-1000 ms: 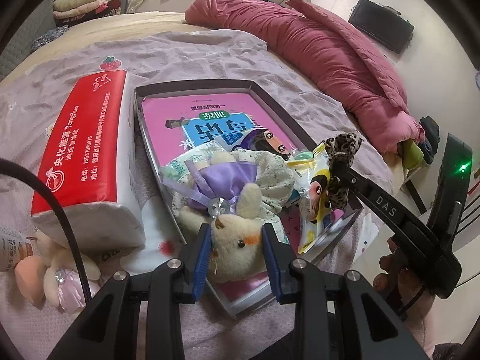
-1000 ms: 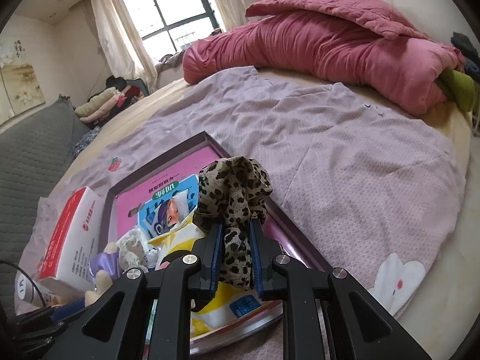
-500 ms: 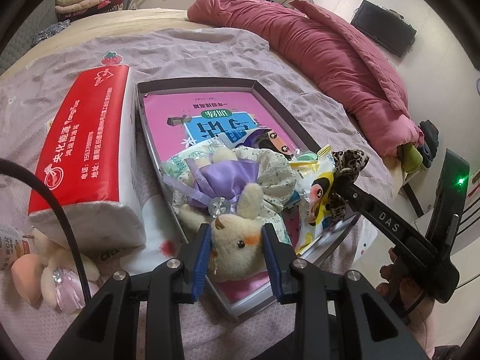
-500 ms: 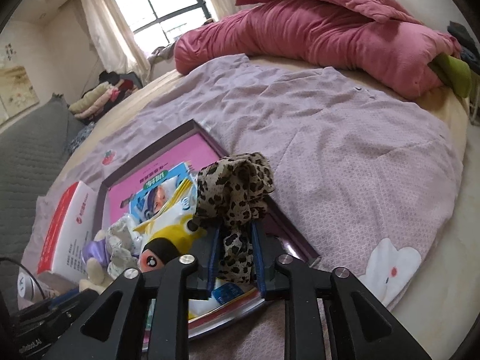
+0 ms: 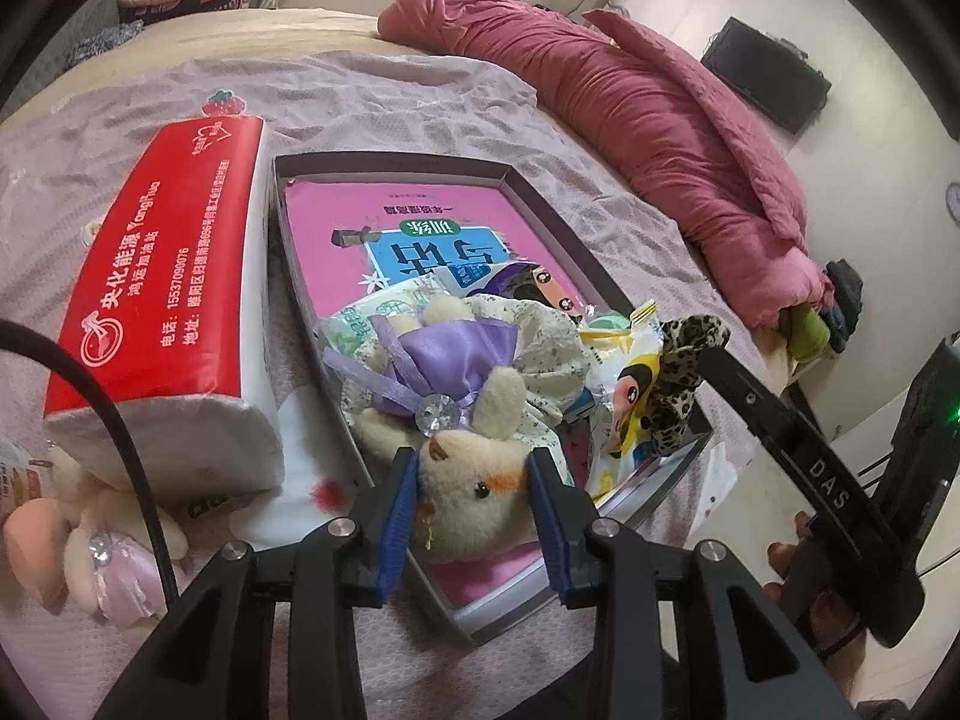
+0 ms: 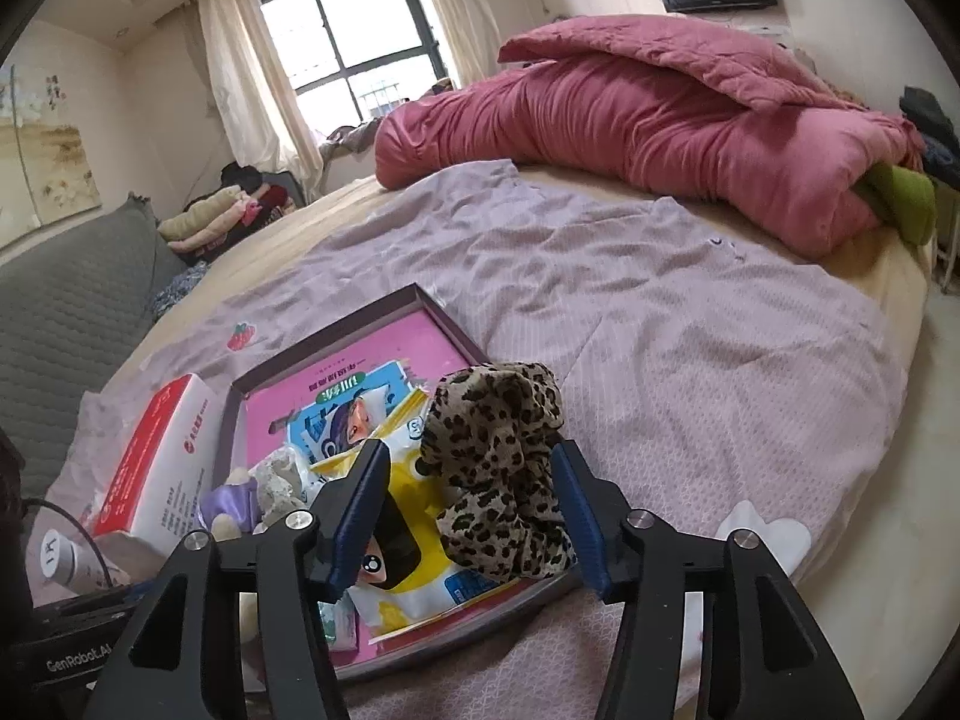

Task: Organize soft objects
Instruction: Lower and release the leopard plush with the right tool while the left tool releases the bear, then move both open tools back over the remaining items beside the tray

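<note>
A shallow dark box (image 5: 390, 165) with a pink book inside lies on the bed. My left gripper (image 5: 474, 495) is shut on the head of a cream plush toy (image 5: 468, 483) with a purple bow, lying at the box's near end. My right gripper (image 6: 468, 516) is open; the leopard-print scrunchie (image 6: 498, 468) rests between its spread fingers on a yellow snack bag (image 6: 396, 546) in the box. The scrunchie (image 5: 678, 378) and the right gripper also show at the right of the left wrist view.
A red and white tissue pack (image 5: 156, 294) lies left of the box. A second small plush (image 5: 102, 534) and a peach sponge (image 5: 30, 540) sit at the near left. A rolled red quilt (image 6: 648, 132) lies across the far side. The bed edge is at the right.
My right gripper has opened, letting go of the leopard scrunchie over the snack bag in the box. My left gripper still holds the plush toy.
</note>
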`<action>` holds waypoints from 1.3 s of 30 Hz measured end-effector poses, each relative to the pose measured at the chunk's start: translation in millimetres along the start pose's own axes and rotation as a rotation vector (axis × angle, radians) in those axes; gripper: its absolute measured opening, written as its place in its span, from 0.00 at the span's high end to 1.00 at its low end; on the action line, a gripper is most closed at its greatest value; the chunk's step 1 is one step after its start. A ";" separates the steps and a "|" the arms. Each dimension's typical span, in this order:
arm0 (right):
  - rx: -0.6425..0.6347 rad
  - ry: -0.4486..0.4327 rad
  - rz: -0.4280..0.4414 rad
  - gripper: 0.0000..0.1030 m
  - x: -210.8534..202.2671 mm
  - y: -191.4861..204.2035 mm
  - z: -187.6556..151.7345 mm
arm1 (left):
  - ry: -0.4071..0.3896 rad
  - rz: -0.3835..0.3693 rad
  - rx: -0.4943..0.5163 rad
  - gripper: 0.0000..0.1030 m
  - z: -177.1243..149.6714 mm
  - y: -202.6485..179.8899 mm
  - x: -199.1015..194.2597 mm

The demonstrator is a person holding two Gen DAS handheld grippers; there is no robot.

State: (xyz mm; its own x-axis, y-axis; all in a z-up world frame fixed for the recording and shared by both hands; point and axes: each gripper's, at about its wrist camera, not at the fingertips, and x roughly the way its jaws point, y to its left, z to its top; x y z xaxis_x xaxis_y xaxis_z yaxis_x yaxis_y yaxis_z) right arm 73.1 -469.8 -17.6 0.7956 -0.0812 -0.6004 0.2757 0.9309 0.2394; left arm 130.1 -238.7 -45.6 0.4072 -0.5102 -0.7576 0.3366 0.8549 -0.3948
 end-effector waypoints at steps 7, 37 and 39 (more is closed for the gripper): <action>-0.005 -0.006 -0.002 0.43 -1.5 2.1 1.0 | -0.012 -0.007 -0.008 0.62 9.4 1.1 4.4; -0.033 -0.050 -0.050 0.32 -13.0 6.7 3.2 | -0.042 -0.014 0.031 0.42 4.0 -7.2 -20.0; -0.034 -0.055 -0.055 0.30 -14.8 7.4 2.9 | -0.043 -0.013 0.033 0.41 2.6 -7.4 -23.2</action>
State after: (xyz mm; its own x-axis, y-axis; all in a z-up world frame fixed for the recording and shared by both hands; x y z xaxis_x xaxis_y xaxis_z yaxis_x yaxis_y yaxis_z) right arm 65.0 -462.7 -4.8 0.8084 -0.1512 -0.5689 0.3023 0.9359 0.1809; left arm 120.4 -233.5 -23.7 0.4386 -0.5251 -0.7293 0.3691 0.8452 -0.3865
